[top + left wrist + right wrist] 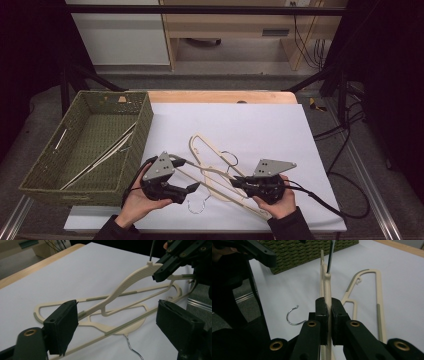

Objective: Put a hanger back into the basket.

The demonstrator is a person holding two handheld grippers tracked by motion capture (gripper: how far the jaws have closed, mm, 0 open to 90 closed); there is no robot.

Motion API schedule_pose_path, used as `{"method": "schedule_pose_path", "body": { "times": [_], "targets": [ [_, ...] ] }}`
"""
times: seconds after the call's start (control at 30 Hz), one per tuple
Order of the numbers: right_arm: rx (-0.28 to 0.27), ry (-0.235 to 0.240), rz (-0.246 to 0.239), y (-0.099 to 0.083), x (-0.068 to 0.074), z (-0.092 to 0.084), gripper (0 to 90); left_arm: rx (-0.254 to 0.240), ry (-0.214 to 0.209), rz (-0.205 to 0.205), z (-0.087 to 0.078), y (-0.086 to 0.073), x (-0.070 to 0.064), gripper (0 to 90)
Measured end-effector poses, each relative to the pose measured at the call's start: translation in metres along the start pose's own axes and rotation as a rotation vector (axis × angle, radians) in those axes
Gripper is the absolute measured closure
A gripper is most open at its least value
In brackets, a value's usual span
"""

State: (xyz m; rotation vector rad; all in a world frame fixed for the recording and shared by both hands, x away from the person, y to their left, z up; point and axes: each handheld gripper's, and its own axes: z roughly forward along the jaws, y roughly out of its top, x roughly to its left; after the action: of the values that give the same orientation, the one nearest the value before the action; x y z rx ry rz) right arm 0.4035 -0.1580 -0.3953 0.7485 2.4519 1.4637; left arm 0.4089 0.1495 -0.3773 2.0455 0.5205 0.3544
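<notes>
White paper covers the wooden table [220, 96], and a green woven basket [142, 125] stands at its left end, with dark floor and pale cabinets behind. Inside the basket, cream hangers [107, 152] are already seen lying slantwise, so part of the sorting appears to be done. Just right of the basket, on the paper, two more hangers are left. One flat hanger [205, 147] lies on the sheet untouched. The other, a raised hanger [220, 187], is lifted off the sheet at one end and is clenched at its neck by the right gripper [328, 312], whose pads are pressed tight on the cream plastic just below the metal hook. The left gripper [117, 322], nearest the basket, is held with its jaws spread wide on either side of the raised hanger's lower bar; the pads are not seen to press on it, so nothing is grasped there yet. A hook [196, 205] is seen on the paper between the two hands. By this reading, the raised hanger is about to be carried to the basket, and the flat hanger must follow.
</notes>
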Motion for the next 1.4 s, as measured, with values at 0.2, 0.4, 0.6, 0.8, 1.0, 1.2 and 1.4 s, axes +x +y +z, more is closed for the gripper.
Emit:
{"method": "schedule_pose_path", "body": {
  "times": [0.2,0.4,0.6,0.8,1.0,1.2,1.4],
  "targets": [
    [0.011,0.048,-0.016,0.002,0.009,0.007,86.4,0.030,-0.040,0.023,0.008,-0.001,-0.005,26.8],
    [0.019,0.091,-0.030,0.004,0.018,0.013,86.4,0.062,-0.088,0.052,0.014,-0.004,-0.005,41.8],
    [0.033,0.134,-0.049,0.005,0.025,0.019,86.4,0.104,-0.118,0.064,0.019,-0.007,-0.005,52.4],
    [0.041,0.151,-0.054,0.005,0.026,0.019,86.4,0.139,-0.148,0.083,0.020,-0.007,-0.007,64.8],
    [0.052,0.170,-0.046,0.005,0.025,0.020,86.0,0.164,-0.140,0.112,0.019,-0.006,-0.010,68.0],
    [0.051,0.128,-0.056,0.005,0.024,0.020,80.9,0.199,-0.148,0.129,0.018,-0.004,-0.013,74.3],
    [0.035,0.090,-0.052,0.005,0.023,0.019,74.3,0.211,-0.169,0.127,0.019,-0.004,-0.016,78.7]
  ]
}}
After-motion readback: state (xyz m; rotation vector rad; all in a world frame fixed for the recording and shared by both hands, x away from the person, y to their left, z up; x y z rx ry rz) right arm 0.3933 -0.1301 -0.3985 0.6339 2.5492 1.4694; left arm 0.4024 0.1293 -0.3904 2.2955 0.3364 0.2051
